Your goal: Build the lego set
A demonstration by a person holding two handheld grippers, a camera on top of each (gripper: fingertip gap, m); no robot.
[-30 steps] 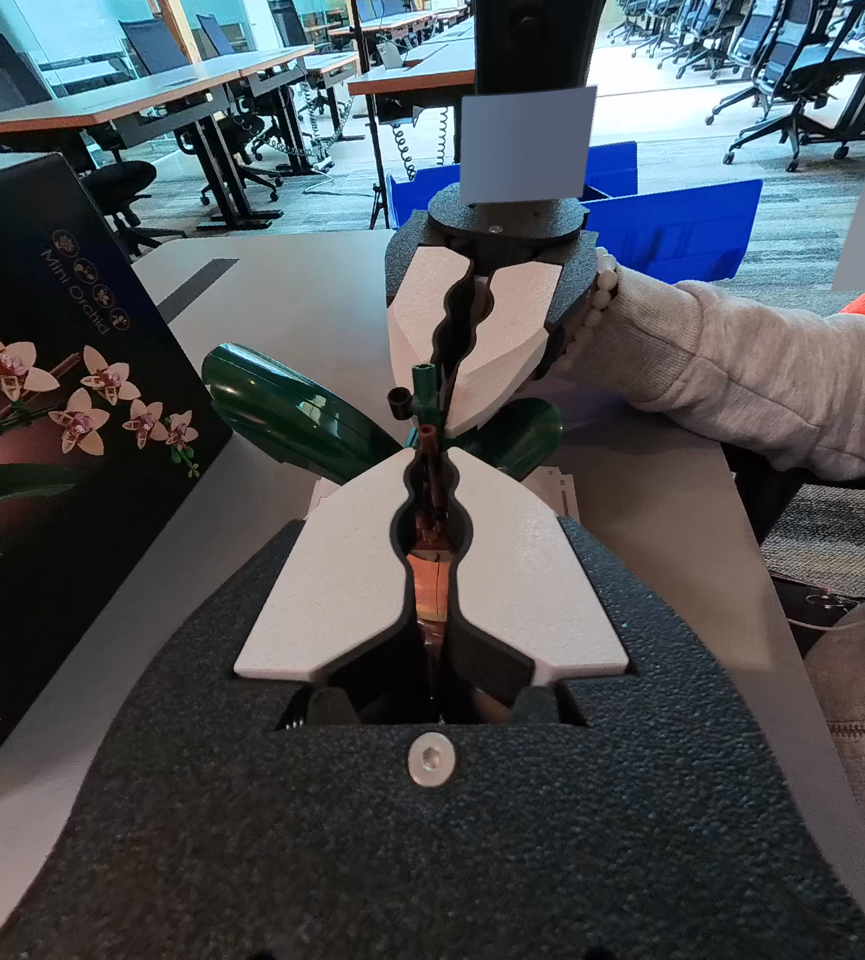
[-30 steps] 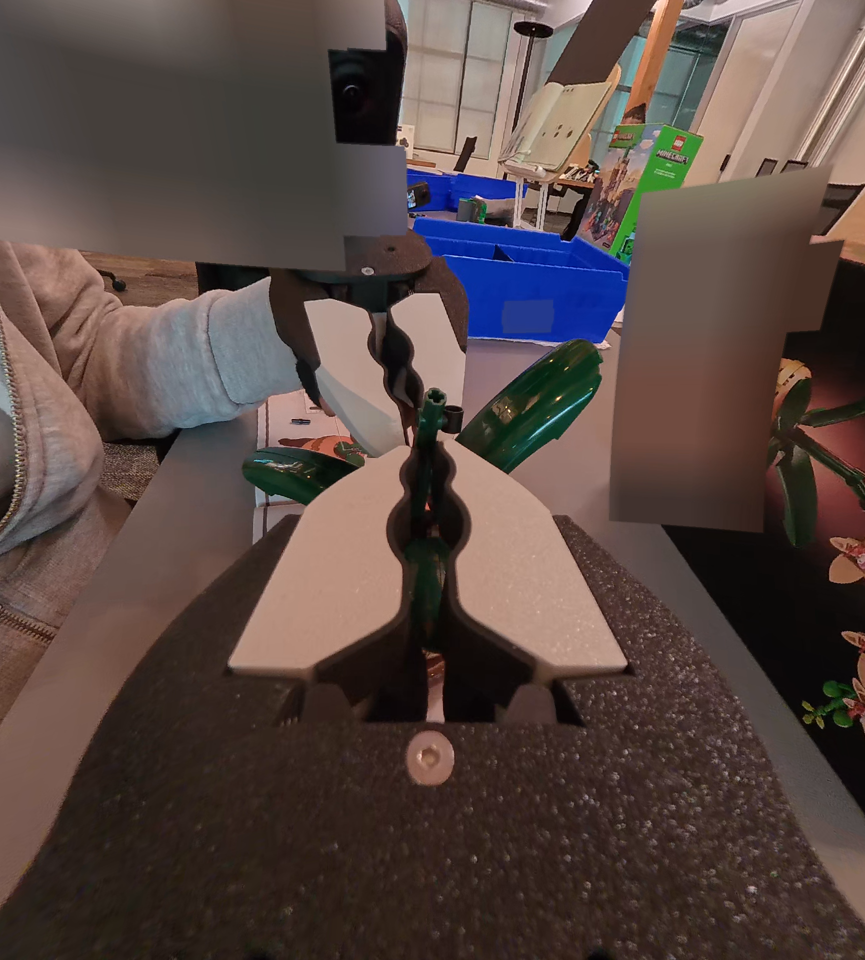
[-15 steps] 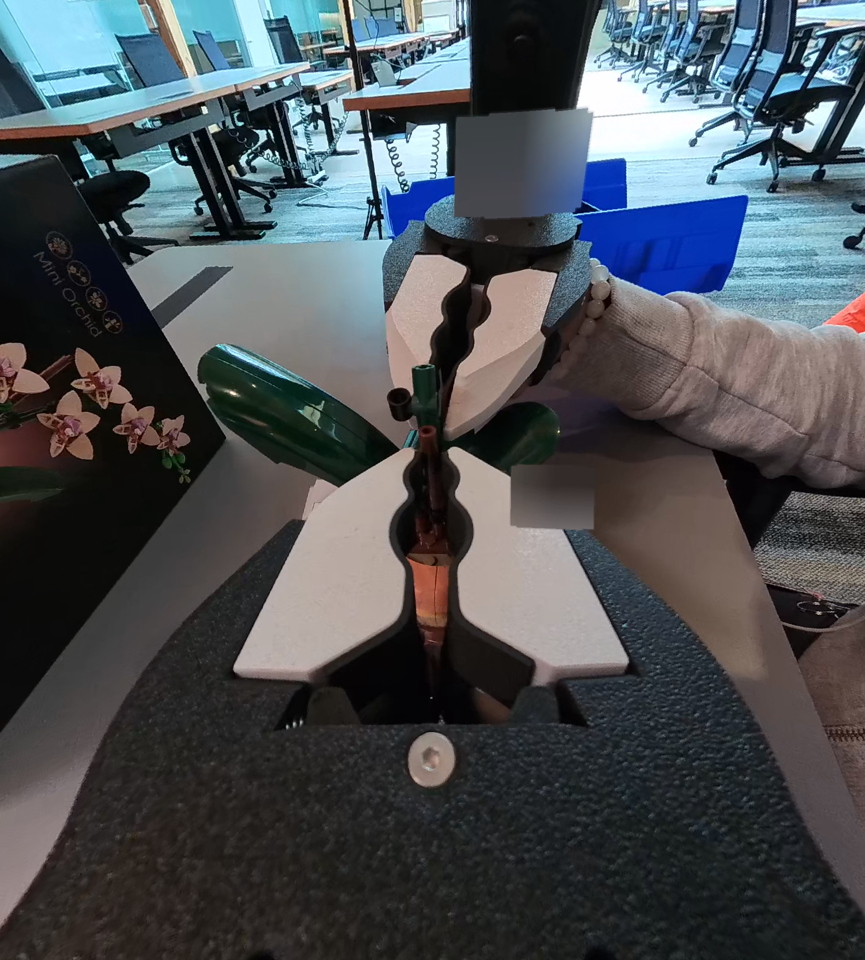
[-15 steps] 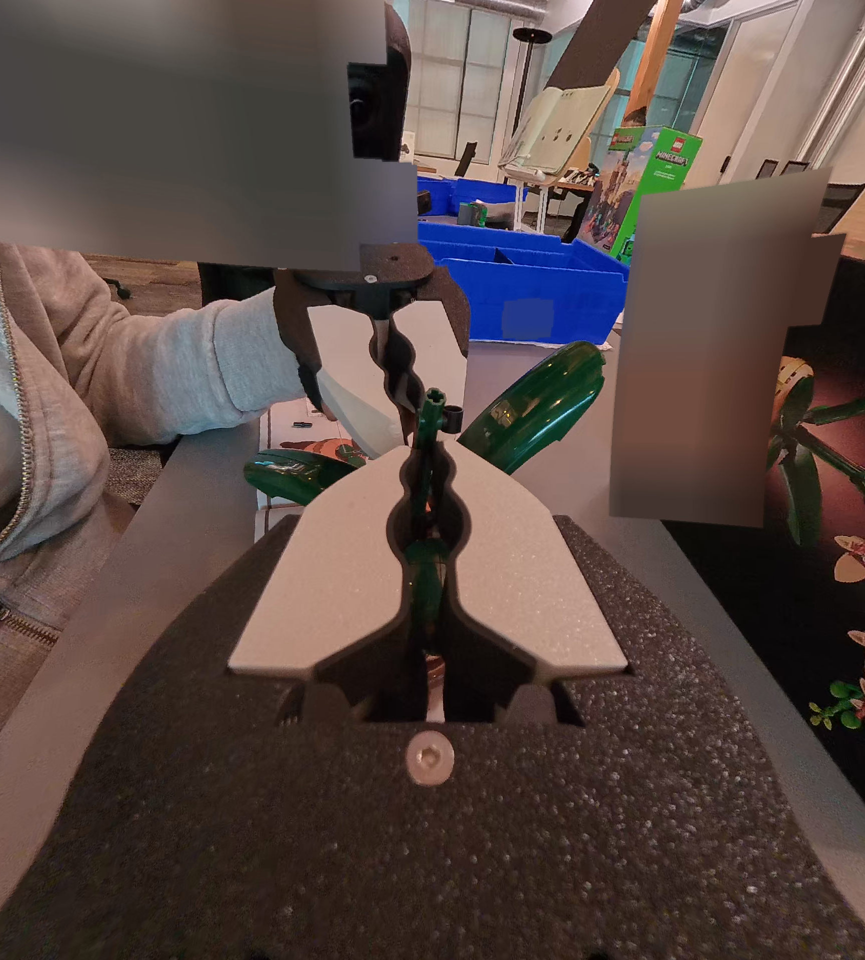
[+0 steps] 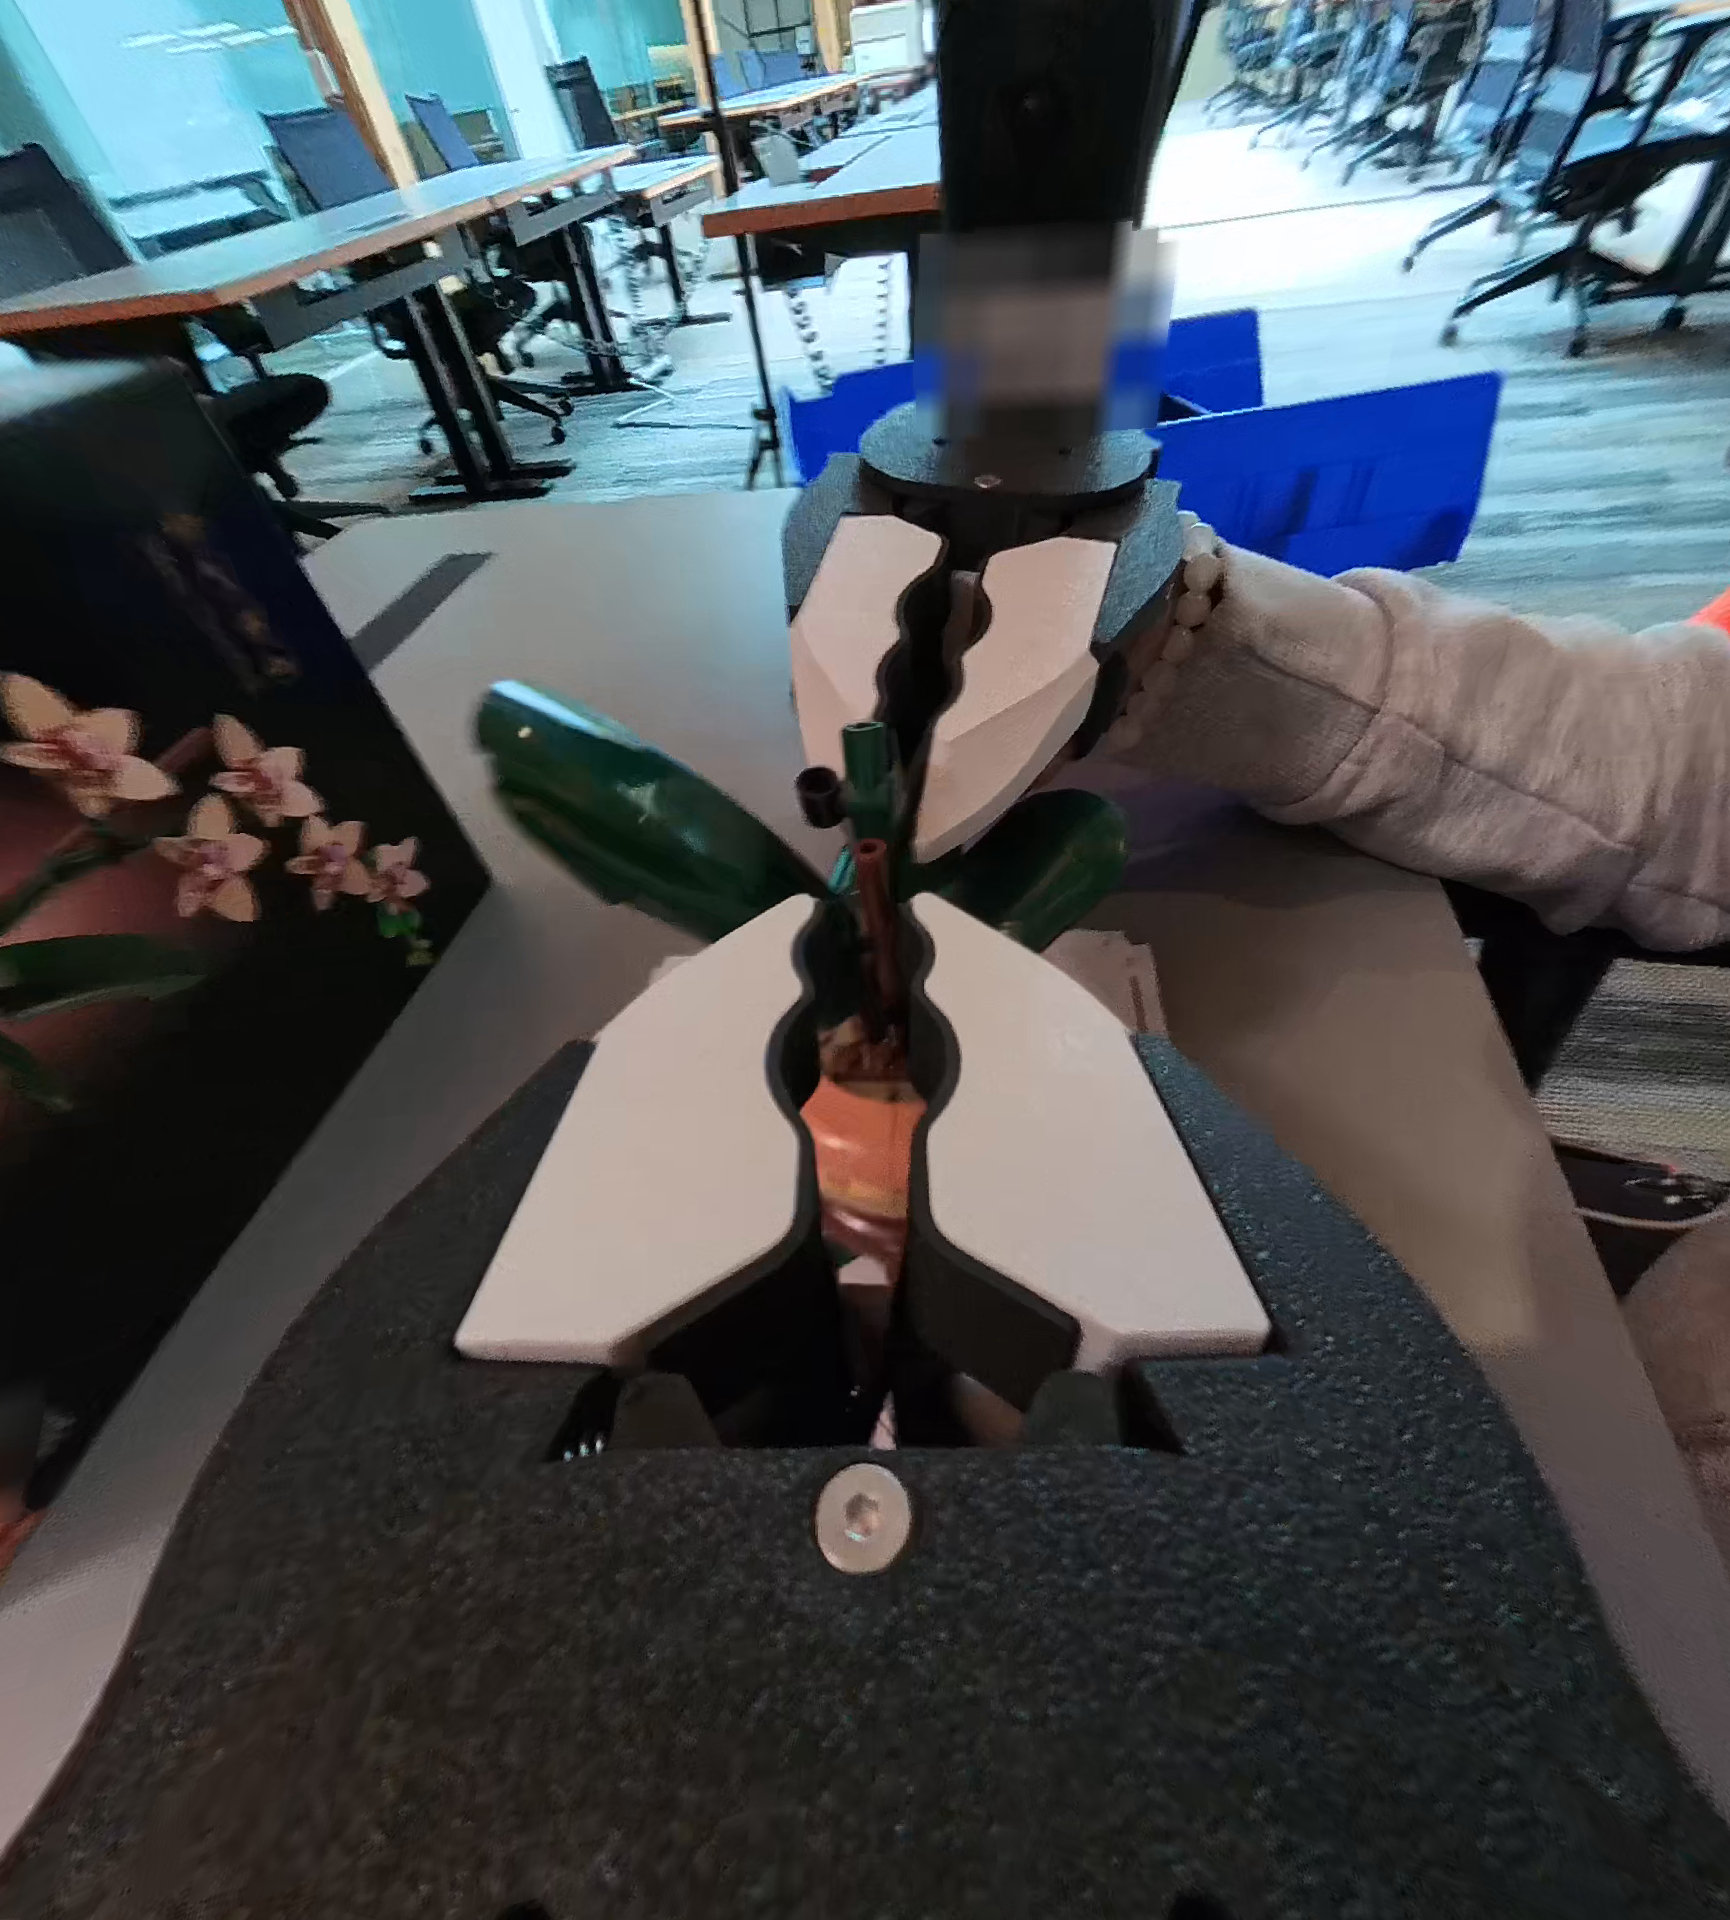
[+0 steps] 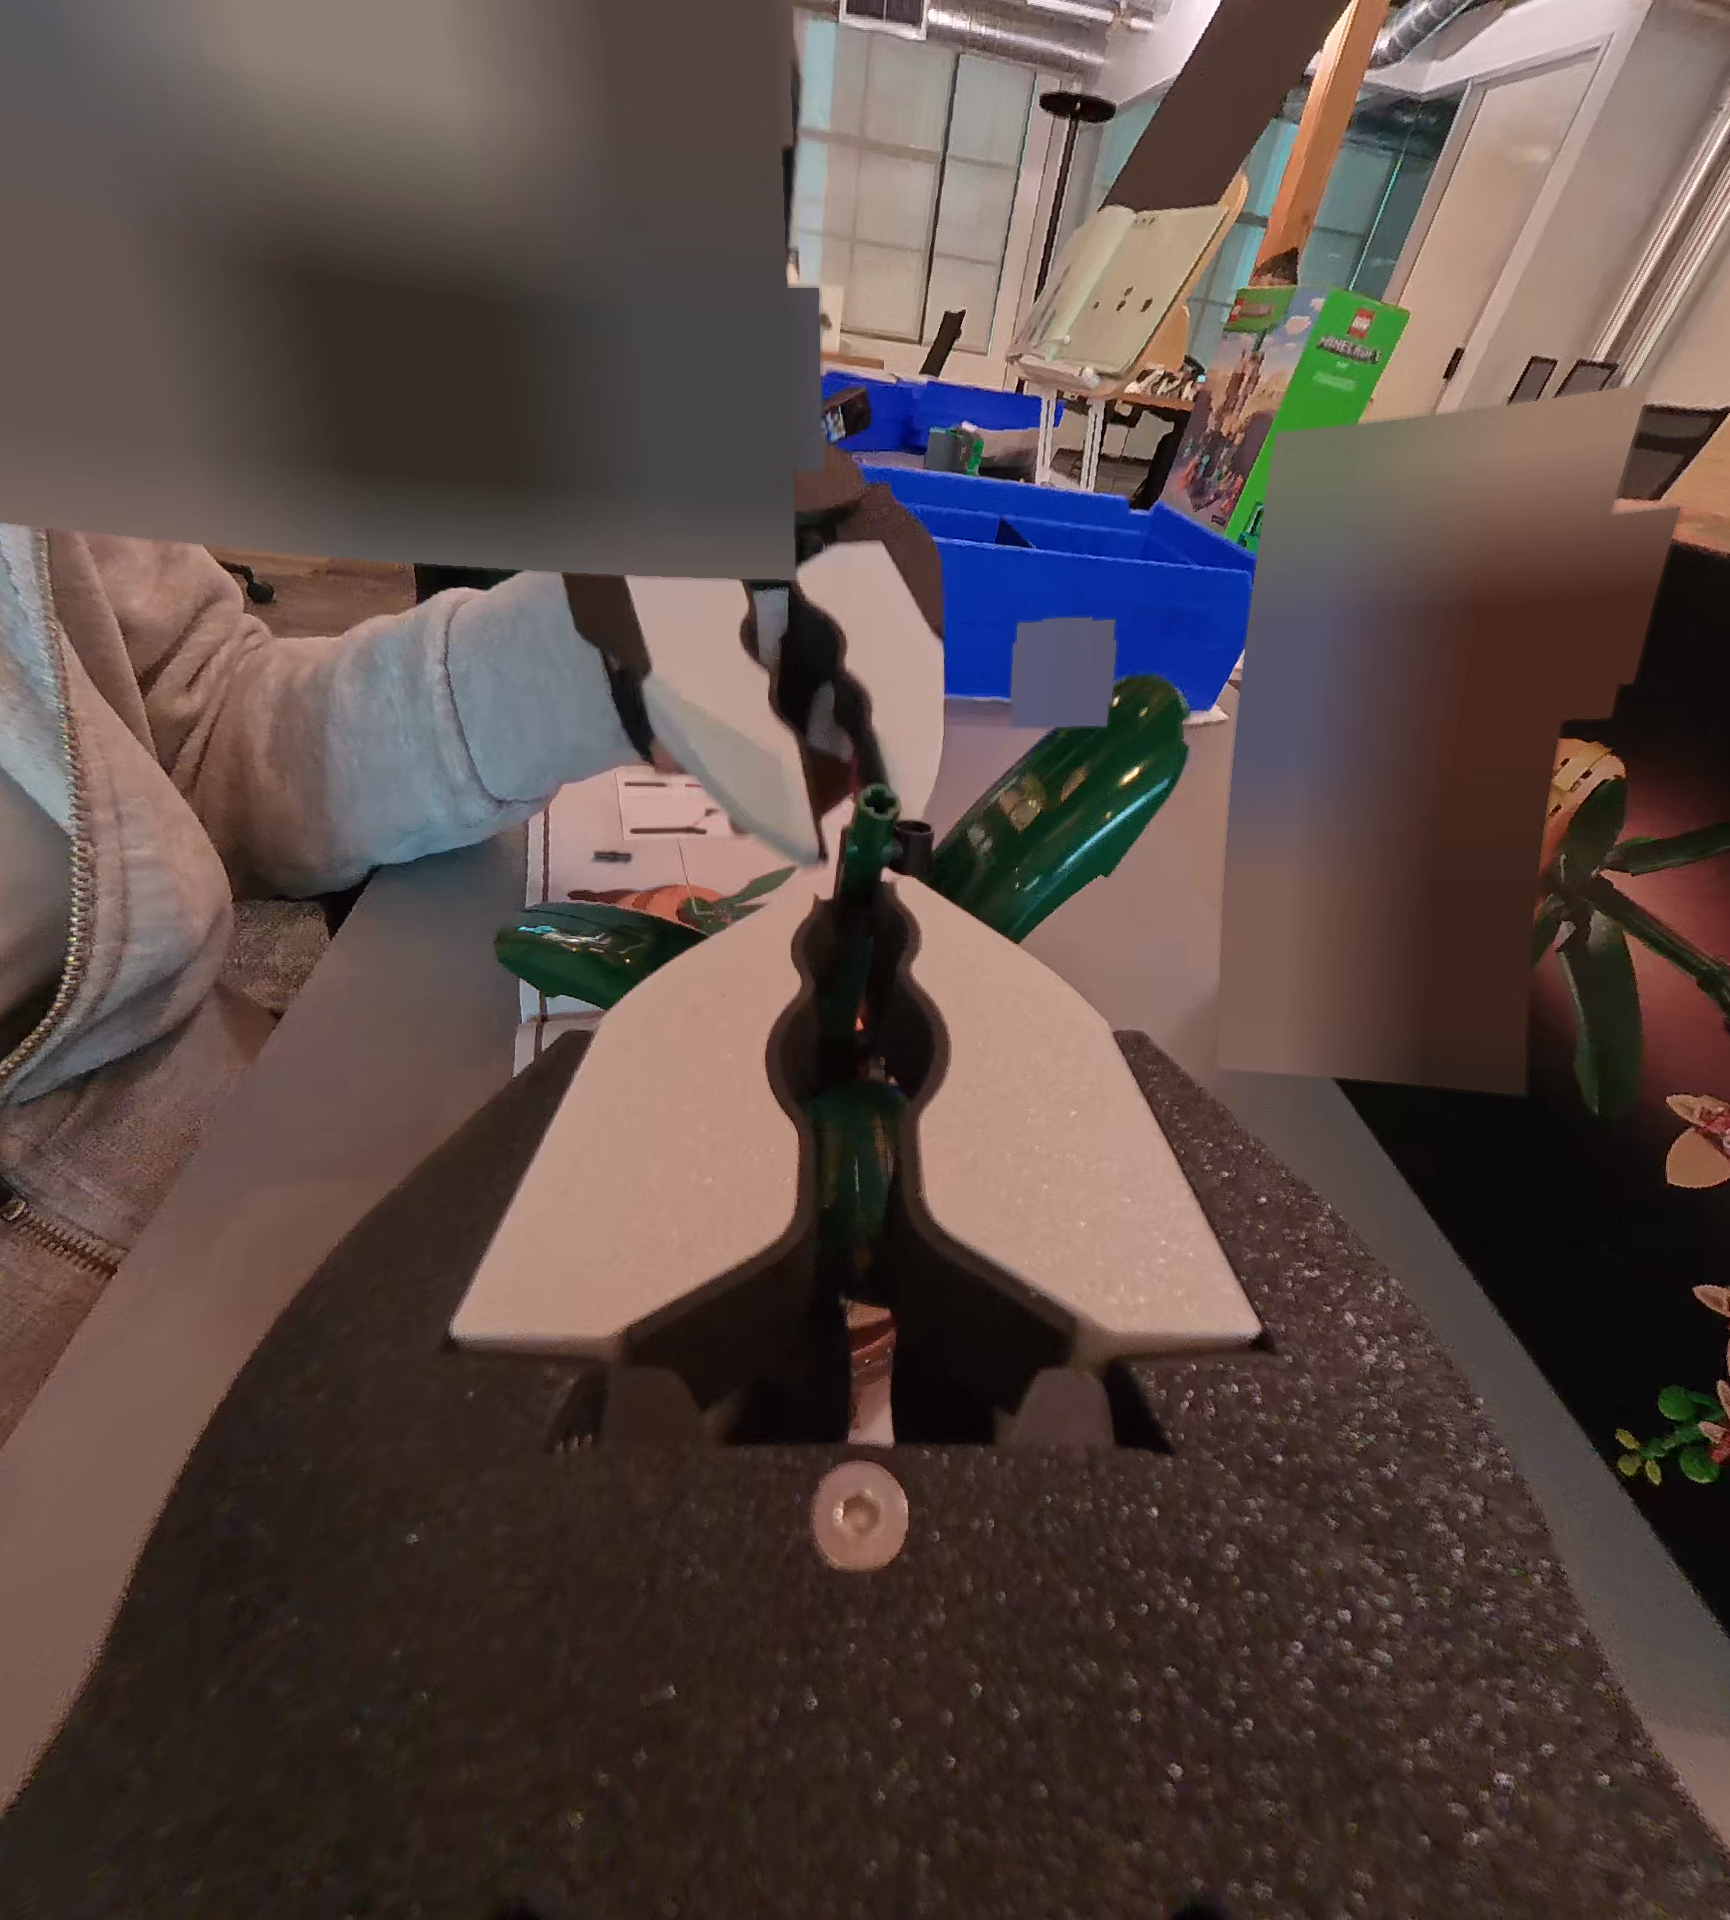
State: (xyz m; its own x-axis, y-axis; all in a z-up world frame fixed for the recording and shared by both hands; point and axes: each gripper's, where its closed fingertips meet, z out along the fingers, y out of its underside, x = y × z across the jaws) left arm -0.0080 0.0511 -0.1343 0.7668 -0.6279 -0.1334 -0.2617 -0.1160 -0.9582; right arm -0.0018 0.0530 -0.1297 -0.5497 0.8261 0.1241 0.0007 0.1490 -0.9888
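Mid-assembly over the grey table [image 5: 632, 582]: left gripper [image 5: 866, 914] nipped shut on thin dark-red stem rod [image 5: 876, 914], right gripper [image 6: 861, 904] clamped on slim green stem piece [image 6: 866, 852] of the leafy terracotta-potted model, probably needing careful alignment, then a gentle press.

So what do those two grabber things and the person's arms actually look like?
Each gripper has a dark, pebbly foam-like body, two pale flat fingers with wavy black inner edges, and one silver screw. The sleeves are light grey knit; one wrist wears a pale bead bracelet.
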